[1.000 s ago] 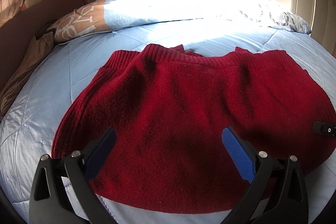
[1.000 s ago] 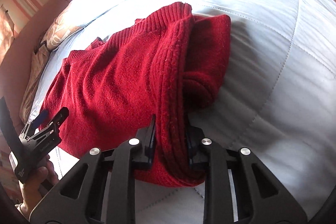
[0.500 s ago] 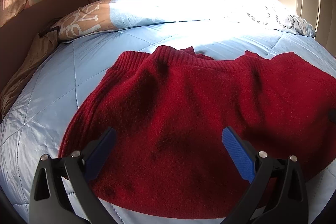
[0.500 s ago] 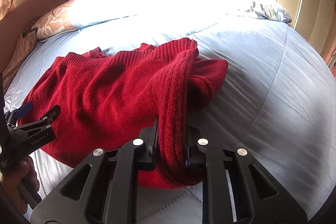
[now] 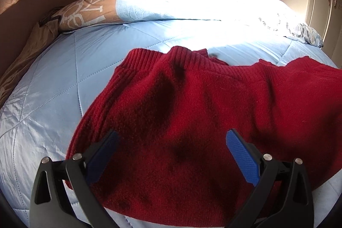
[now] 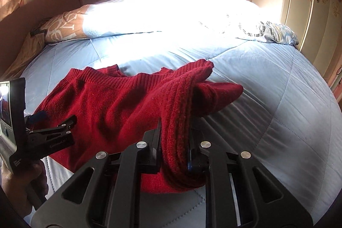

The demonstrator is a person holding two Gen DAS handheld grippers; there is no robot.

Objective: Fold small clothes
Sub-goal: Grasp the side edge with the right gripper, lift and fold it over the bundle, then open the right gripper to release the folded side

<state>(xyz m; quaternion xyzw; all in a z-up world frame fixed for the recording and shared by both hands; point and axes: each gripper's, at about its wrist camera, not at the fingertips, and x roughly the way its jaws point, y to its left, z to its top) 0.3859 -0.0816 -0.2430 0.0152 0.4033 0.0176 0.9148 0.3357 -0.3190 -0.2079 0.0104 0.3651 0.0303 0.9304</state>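
Note:
A dark red knitted sweater (image 5: 192, 112) lies spread on the light blue quilt (image 5: 49, 99) of a bed. My left gripper (image 5: 171, 142) is open, its blue pads wide apart just above the sweater's near part, holding nothing. My right gripper (image 6: 174, 146) is shut on the ribbed edge of the sweater (image 6: 119, 108) and holds that side lifted and bunched above the quilt (image 6: 288, 121). The left gripper also shows at the left of the right wrist view (image 6: 53, 131), over the sweater's left edge.
Pillows (image 5: 181, 3) lie across the head of the bed, with a patterned one (image 6: 273, 32) at the right. A brown headboard (image 5: 25, 12) runs along the left. A striped wall and a cream wardrobe (image 6: 316, 3) stand behind and to the right.
My right gripper has swung round with the sweater's edge in it, lifting it more upright. My left gripper has shifted left; the sweater now sits further right in its view.

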